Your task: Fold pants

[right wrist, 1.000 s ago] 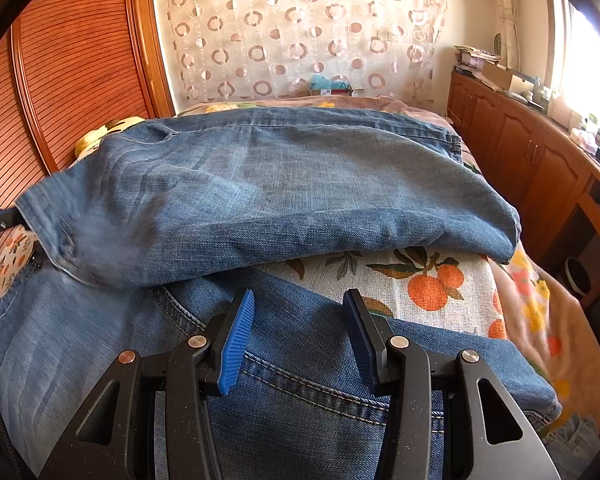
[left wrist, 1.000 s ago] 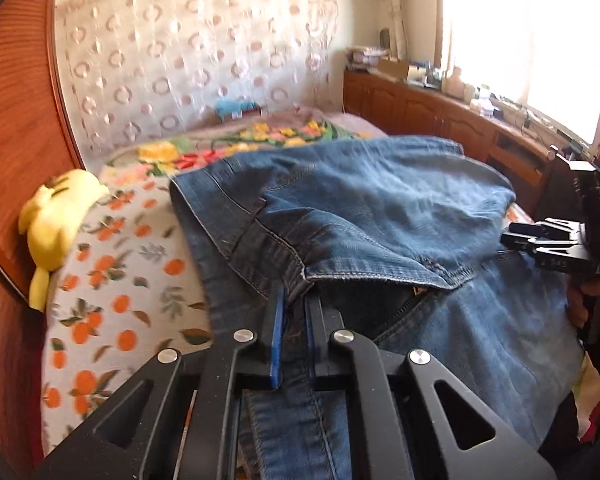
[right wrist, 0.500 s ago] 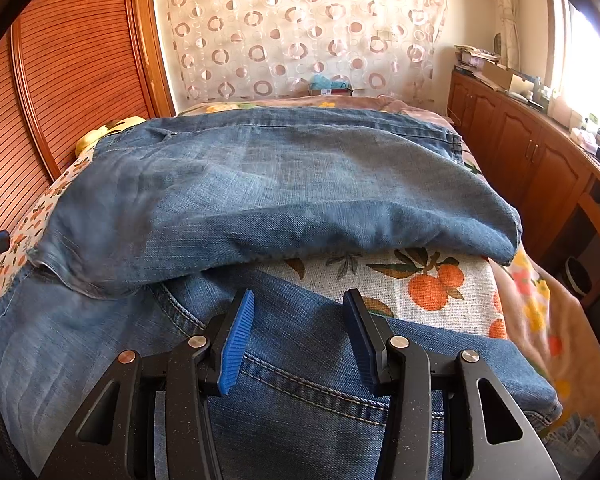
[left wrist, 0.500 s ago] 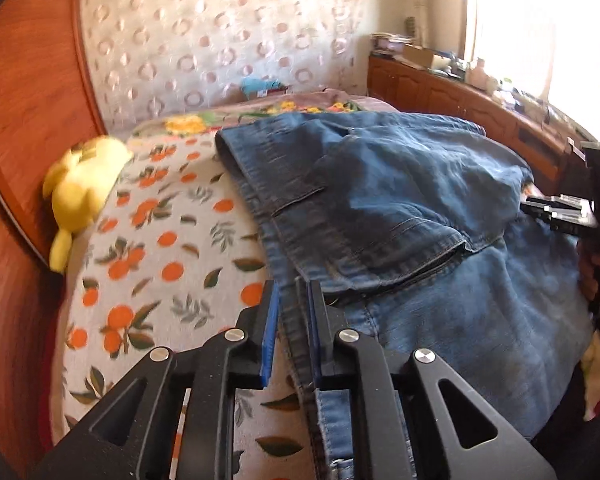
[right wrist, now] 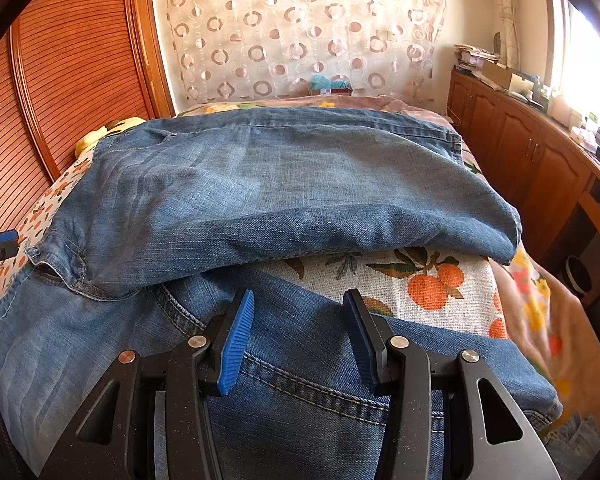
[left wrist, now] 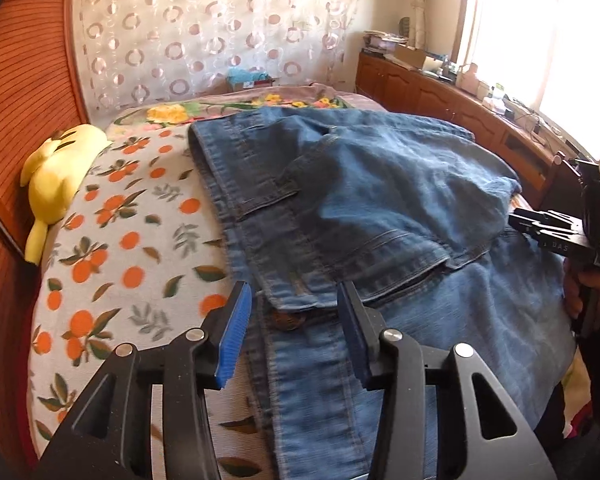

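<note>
At the bottom of the left wrist view, the left hand-held gripper (left wrist: 294,332) has just been opening: its blue pads, pinched together a second ago, now stand apart with nothing clamped, the denim edge lying between and below them. That reads as a release, so this fold looks laid down. In the right wrist view, the right hand-held gripper (right wrist: 298,338) hovers with its jaws parted over the lower denim, gripping nothing, as before. Beyond both, the jeans (right wrist: 268,184) lie across the middle of the bed (left wrist: 132,240), upper part doubled over the lower. A yellow plush toy (left wrist: 56,184) sits far left.
</note>
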Demonstrator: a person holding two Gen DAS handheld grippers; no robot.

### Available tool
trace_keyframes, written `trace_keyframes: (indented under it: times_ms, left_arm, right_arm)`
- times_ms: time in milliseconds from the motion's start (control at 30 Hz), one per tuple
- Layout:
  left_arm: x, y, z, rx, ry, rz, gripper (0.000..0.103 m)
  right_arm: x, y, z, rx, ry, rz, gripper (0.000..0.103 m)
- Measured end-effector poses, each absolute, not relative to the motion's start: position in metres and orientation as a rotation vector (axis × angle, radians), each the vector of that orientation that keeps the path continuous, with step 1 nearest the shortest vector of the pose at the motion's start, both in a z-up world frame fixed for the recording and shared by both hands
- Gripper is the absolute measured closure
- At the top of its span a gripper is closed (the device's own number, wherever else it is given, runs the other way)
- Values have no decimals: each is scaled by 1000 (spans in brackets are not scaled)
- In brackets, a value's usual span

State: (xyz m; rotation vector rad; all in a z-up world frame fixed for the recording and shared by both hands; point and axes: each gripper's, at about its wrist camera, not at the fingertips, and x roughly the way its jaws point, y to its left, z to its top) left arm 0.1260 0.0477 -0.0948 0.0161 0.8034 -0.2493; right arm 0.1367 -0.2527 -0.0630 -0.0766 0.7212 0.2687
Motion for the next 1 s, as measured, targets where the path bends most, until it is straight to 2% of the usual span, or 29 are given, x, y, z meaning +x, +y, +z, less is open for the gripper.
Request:
trace_keyframes:
  times_ms: [100,167,233,267,733,1000]
  left_arm:
    - [130,36,-89,13,783,-289,53]
    - [134,25,-85,17,773,-307,44]
    - [137,13,-82,28,754,-323,29]
    - [139,7,-81,36,744,-335,27]
    - [155,-28,-110,89,755,-349,27]
    - [155,-22,-113,55,761,-352,27]
  right_arm:
    - [136,-252,-63,-76,721,267,55]
    - [137,-254,-63,-75,722,267,55]
    - [137,-254,-62,-73,721,266,55]
    - [137,-255,-62,-72,722,266,55]
    - [130,-267,-54,-41,705,252,55]
    - [83,-350,-29,-37,679,112,55]
